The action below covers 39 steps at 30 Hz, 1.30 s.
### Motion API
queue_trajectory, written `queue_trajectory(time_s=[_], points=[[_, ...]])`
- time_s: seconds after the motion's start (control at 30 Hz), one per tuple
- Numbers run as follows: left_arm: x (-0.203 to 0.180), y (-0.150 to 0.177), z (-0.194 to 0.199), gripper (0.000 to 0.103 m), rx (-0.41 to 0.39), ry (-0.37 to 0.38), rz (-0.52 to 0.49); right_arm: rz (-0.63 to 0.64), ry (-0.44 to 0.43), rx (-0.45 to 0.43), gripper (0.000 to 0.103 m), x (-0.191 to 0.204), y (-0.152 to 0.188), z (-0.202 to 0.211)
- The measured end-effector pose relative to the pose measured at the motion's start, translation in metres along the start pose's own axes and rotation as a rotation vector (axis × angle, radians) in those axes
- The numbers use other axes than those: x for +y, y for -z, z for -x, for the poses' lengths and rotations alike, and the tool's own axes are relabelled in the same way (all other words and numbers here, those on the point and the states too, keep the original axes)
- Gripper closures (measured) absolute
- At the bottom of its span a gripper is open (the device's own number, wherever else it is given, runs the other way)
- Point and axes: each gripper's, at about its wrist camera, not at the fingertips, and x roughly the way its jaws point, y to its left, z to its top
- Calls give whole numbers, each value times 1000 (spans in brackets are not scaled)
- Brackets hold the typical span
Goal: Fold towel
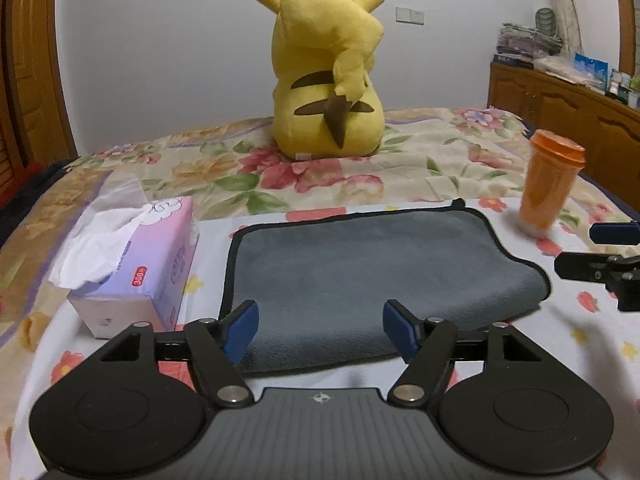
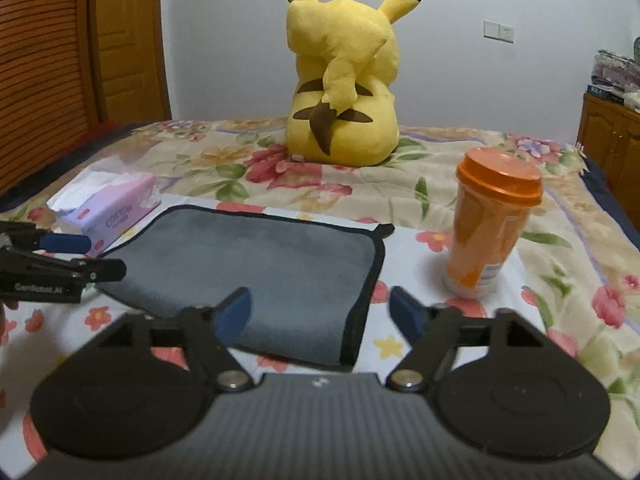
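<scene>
Both gripper jaws spread above towel (image 1: 360, 272) on floral bedspread (image 1: 420, 160).

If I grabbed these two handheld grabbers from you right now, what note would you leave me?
Left gripper: open, empty, at the near edge of the grey towel.
Right gripper: open, empty, over the towel's near right corner.
The towel lies on the floral bedspread, between the tissue box on the left and the orange cup on the right. Its right side in the left wrist view looks doubled over, so it may be folded once already.
Left to do: grip an edge and fold, avoiding the cup.
</scene>
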Motion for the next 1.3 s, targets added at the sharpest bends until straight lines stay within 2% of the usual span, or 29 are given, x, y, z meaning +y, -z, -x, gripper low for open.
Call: queue_trajectory(time_s=[0.07,0.17,0.33,0.63,0.8,0.93,1.3], points=[[-3,-2,8,20,-8,-4,-3,-2,7,-5,9,0,1,7],[-6,-5,17,11,-14,0,-17,-7,16,-16,0,0,2,15],[-12,-7,33,0,-30,-5,-29,-27,35,-26,0,0,0,26],[-17,-5,62,0,-28,6,-12,-47,23,-58,0,0,-6,50],[-21,-6,82,0,-42,-8,-19,-28,36,-75,0,2,-13,69],[-24,-12,99,0,-51,-47,-21,-2,43,-86,0,6,-18,84],[-25,-20,150,0,-65,-52,9,9,39,-120,0,17,-20,127]])
